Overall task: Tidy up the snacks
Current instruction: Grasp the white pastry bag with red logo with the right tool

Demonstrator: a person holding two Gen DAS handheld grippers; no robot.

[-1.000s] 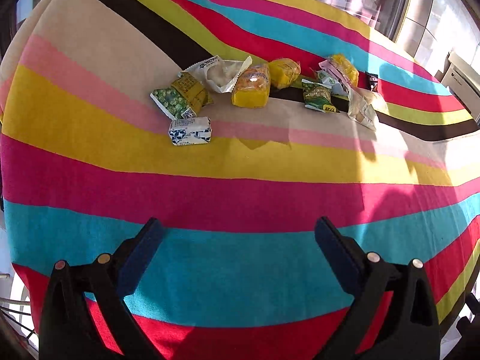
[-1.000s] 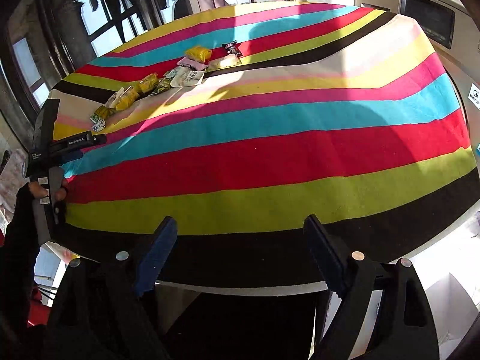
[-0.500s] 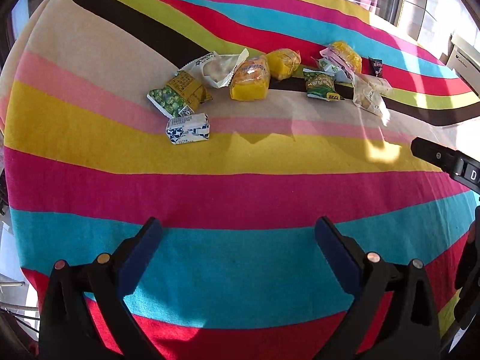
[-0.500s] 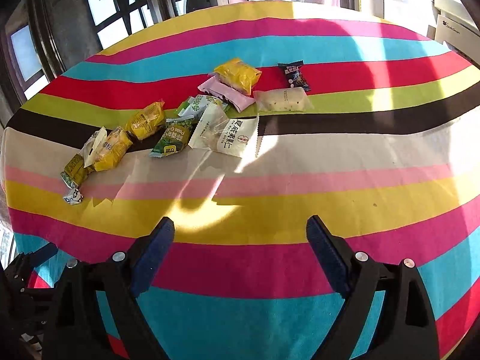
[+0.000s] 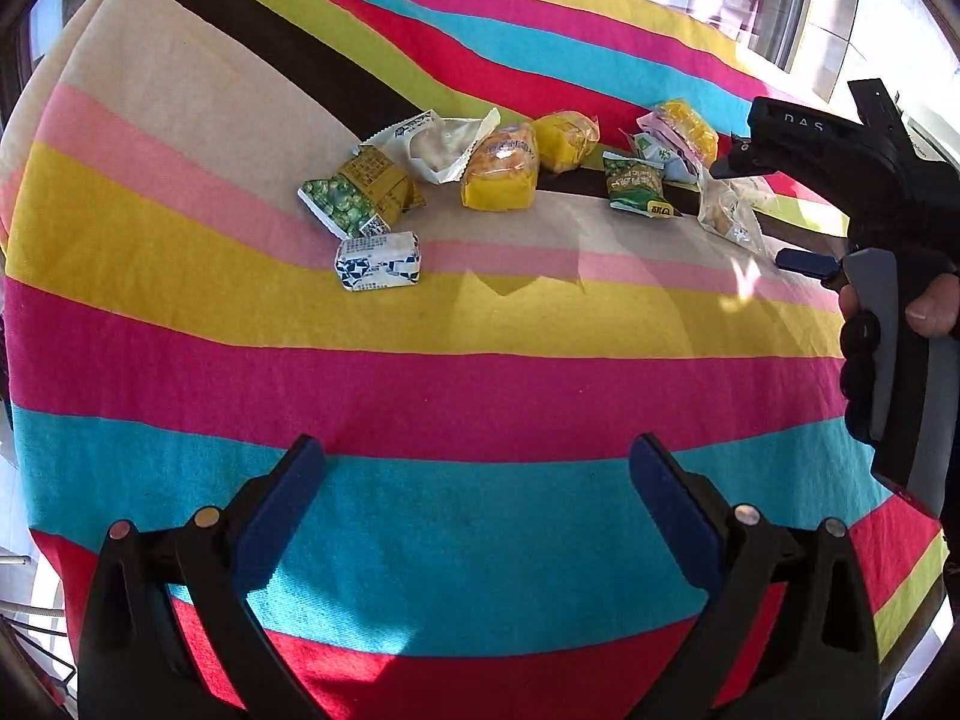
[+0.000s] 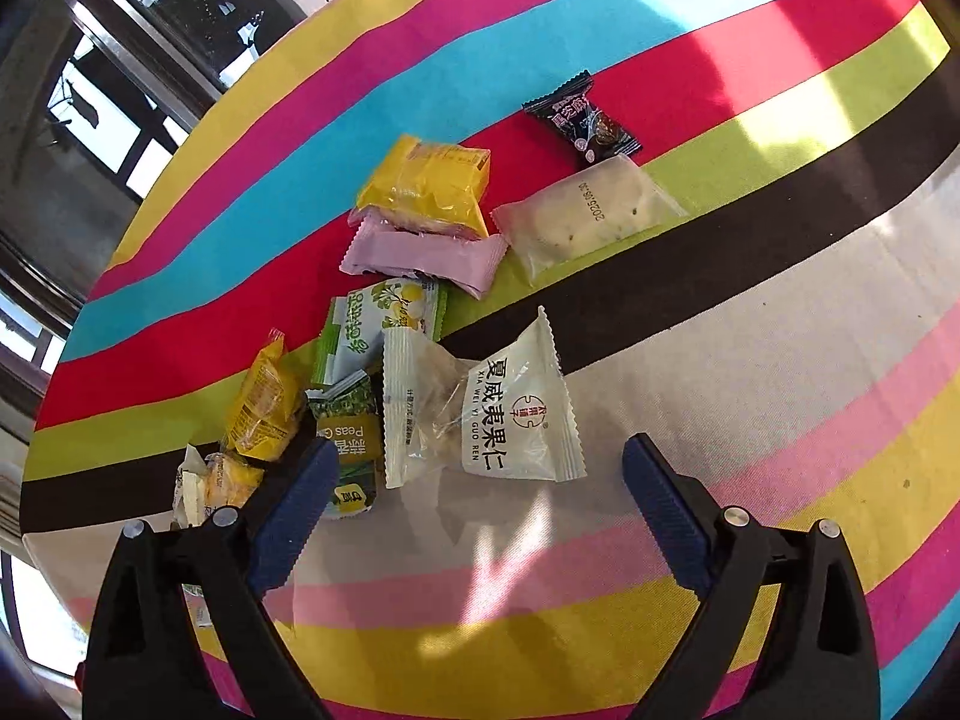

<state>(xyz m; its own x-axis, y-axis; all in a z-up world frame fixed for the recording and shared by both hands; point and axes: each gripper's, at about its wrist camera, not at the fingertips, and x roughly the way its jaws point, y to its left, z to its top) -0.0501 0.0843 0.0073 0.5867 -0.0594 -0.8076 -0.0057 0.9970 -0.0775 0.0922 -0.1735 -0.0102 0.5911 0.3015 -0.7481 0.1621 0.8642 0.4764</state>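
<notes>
Several snack packets lie in a loose row on the striped tablecloth (image 5: 420,396). In the left wrist view I see a green pea packet (image 5: 348,198), a blue-and-white packet (image 5: 378,261) and a yellow cake (image 5: 501,171). My left gripper (image 5: 477,468) hovers open over the cyan stripe, well short of them, with nothing between its fingers. My right gripper (image 6: 480,456) hangs just before a white nut packet (image 6: 486,408). Its jaws are opening, and the packet's near edge shows between the fingertips, untouched. Beyond lie a pink bar (image 6: 420,258), a yellow packet (image 6: 429,186) and a black candy (image 6: 579,120).
A person's hand (image 5: 930,312) holds the right gripper's handle at the right edge of the left wrist view, one blue finger (image 5: 804,262) showing. Dark window frames (image 6: 120,90) stand behind the table. The cloth's near stripes (image 6: 540,648) are bare.
My right gripper has swept across the table to the snack row and rolled, and it now shows at the right of the left wrist view. The left gripper has stayed put.
</notes>
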